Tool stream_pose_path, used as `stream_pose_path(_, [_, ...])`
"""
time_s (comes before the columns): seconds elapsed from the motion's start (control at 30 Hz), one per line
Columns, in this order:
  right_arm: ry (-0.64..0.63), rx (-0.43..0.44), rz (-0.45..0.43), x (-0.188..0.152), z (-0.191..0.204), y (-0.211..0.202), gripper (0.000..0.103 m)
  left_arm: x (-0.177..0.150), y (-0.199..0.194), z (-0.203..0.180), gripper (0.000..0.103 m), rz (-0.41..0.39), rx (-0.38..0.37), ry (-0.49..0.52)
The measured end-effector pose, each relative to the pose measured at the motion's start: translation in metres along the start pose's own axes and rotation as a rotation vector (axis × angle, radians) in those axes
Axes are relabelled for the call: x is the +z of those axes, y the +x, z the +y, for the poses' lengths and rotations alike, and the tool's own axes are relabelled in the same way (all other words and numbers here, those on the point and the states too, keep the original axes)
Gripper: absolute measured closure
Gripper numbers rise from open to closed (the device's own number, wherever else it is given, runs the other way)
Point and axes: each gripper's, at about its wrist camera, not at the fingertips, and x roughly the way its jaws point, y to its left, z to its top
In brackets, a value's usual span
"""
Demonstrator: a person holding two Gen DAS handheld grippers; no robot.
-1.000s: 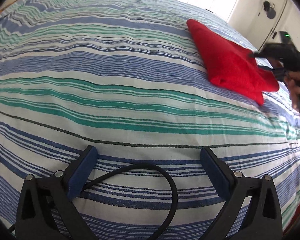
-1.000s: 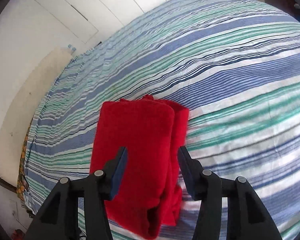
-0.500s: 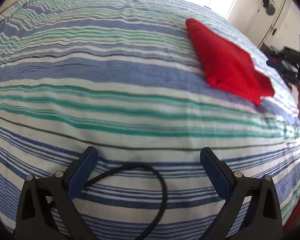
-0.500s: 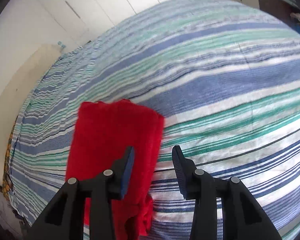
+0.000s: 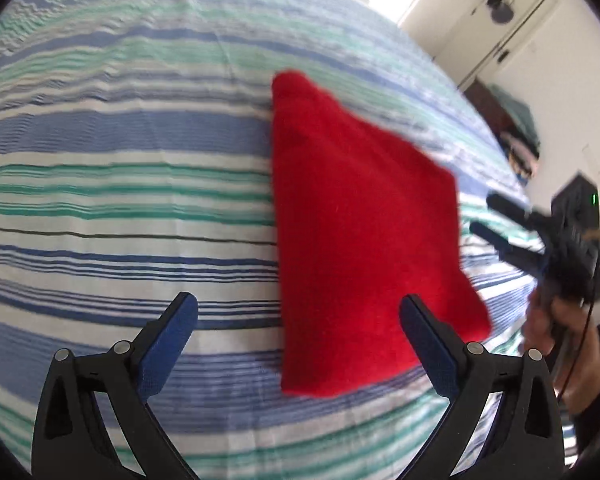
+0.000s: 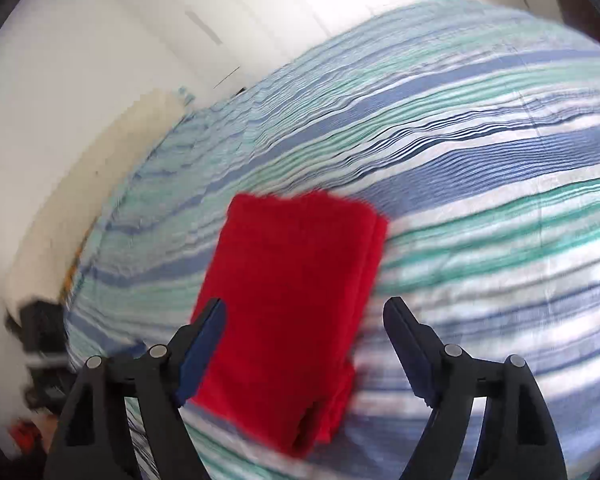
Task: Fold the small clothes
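A folded red cloth (image 5: 360,240) lies flat on the striped bedspread (image 5: 120,200). In the left wrist view my left gripper (image 5: 298,340) is open and empty, hovering over the cloth's near edge. The right gripper (image 5: 488,216) shows at the right of that view, open, just beside the cloth's right edge. In the right wrist view my right gripper (image 6: 304,340) is open and empty above the red cloth (image 6: 292,304), whose folded layers show at its near end.
The blue, green and white striped bedspread (image 6: 480,160) covers the whole bed. White wardrobe doors (image 6: 220,20) stand behind it. A white door (image 5: 496,20) and a pile of clothes (image 5: 516,128) are at the far right.
My left gripper has swung right and closer, so the red cloth now sits between its fingers. My right gripper has opened wider and shifted back over the cloth. The black cable left view.
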Motion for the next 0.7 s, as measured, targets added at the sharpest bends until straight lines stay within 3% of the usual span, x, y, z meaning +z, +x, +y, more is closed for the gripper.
stream_pose_path(0.1, [0.102, 0.057, 0.069, 0.025, -0.023, 0.037, 0.024, -0.005, 0.024, 0.003, 0.002, 0.06, -0.025, -0.005])
stream_pose_path(0.23, [0.219, 0.112, 0.113, 0.031, -0.039, 0.088, 0.028, -0.008, 0.036, 0.004, 0.001, 0.069, -0.036, -0.03])
stream_pose_path(0.27, [0.219, 0.113, 0.115, 0.035, -0.041, 0.093, 0.046, -0.009, 0.039, 0.001, 0.003, 0.074, -0.04, -0.025])
stream_pose_path(0.3, [0.209, 0.11, 0.128, 0.038, -0.039, 0.099, 0.08, -0.01, 0.039, -0.002, 0.024, 0.073, -0.049, -0.006])
stream_pose_path(0.33, [0.191, 0.084, 0.143, 0.039, -0.035, 0.102, 0.085, -0.01, 0.037, -0.006, 0.049, 0.078, -0.068, 0.013])
stream_pose_path(0.37, [0.154, 0.037, 0.14, 0.043, -0.027, 0.104, 0.085, -0.01, 0.037, -0.009, 0.067, 0.102, -0.093, 0.016])
stream_pose_path(0.4, [0.115, 0.016, 0.128, 0.046, -0.018, 0.106, 0.086, -0.009, 0.031, -0.012, 0.072, 0.091, -0.086, 0.013])
stream_pose_path(0.57, [-0.054, 0.017, 0.04, 0.061, 0.028, 0.075, 0.088, -0.009, -0.011, -0.03, 0.075, -0.009, -0.071, 0.036])
stream_pose_path(0.7, [-0.127, 0.066, -0.017, 0.071, 0.059, 0.048, 0.088, -0.013, -0.057, -0.044, 0.075, -0.092, -0.075, 0.063])
